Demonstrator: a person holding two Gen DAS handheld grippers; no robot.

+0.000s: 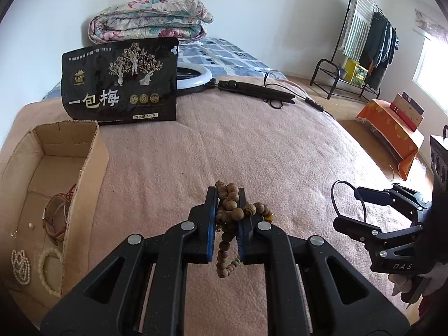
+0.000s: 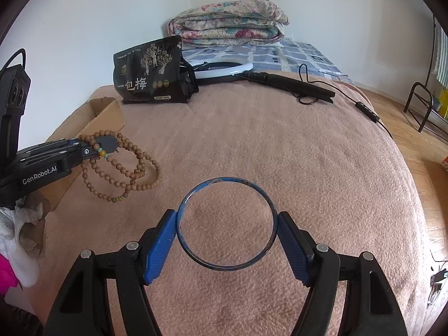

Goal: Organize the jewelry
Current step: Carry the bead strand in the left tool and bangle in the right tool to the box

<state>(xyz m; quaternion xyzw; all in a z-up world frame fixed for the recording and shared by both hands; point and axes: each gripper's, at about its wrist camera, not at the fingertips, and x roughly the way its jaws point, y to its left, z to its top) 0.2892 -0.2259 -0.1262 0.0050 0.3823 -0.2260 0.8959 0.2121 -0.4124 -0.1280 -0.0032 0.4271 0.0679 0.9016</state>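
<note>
Left tool: black linkage arms, silver round screws, blue ribbed pads; "GenRobot.AI" in white on its side. Right tool: same build, "DAS" marking. Black cable loops at the left unit's housing.

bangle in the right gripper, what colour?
Dark blue with worn reddish patches: the thin round bangle held by the right gripper. Clearest in the right wrist view.
</note>
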